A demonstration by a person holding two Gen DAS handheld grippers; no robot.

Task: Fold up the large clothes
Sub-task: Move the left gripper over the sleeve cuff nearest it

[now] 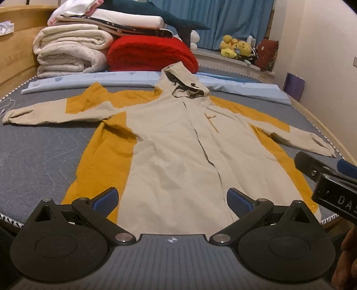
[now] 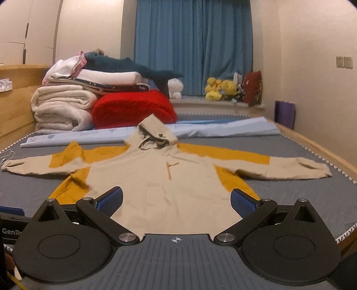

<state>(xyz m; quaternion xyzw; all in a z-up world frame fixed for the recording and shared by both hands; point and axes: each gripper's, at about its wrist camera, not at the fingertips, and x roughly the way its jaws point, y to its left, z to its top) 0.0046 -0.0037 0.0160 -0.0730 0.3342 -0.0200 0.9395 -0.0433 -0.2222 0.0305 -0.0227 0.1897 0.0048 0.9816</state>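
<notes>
Beige and mustard hooded jacket [image 1: 178, 142] lies flat, front up, on the grey mattress [image 1: 40, 151] of a bed, sleeves spread out to both sides, hood pointing away toward the far end. Left sleeve cuff [image 1: 11, 116] sits near the mattress edge, close to a thin white cable [image 1: 6, 104]. Far left: wooden headboard [image 1: 15, 49], then a stack of rolled white blankets [image 1: 69, 51] with folded linens on top, a red blanket [image 1: 151, 53] beside it, and a dark plush shark [image 1: 156, 15] draped over the pile. A rolled pale blue sheet [image 1: 89, 82] runs across the mattress behind the jacket's hood. Blue curtains [image 2: 191, 44] hang at the back; yellow plush toys [image 2: 221, 88] sit on the window ledge to the right, next to a dark red one.

Left tool [image 1: 173, 199] hovers over the jacket's hem, fingers spread wide apart, holding nothing; blue pads [image 1: 107, 200] visible on each side. Right tool [image 2: 176, 200] hangs likewise over the hem area, fingers wide apart, empty. In the left wrist view the right tool's black body shows at the right edge, over the jacket's right side. Right sleeve [image 2: 301, 169] stretches toward the mattress's right edge.
</notes>
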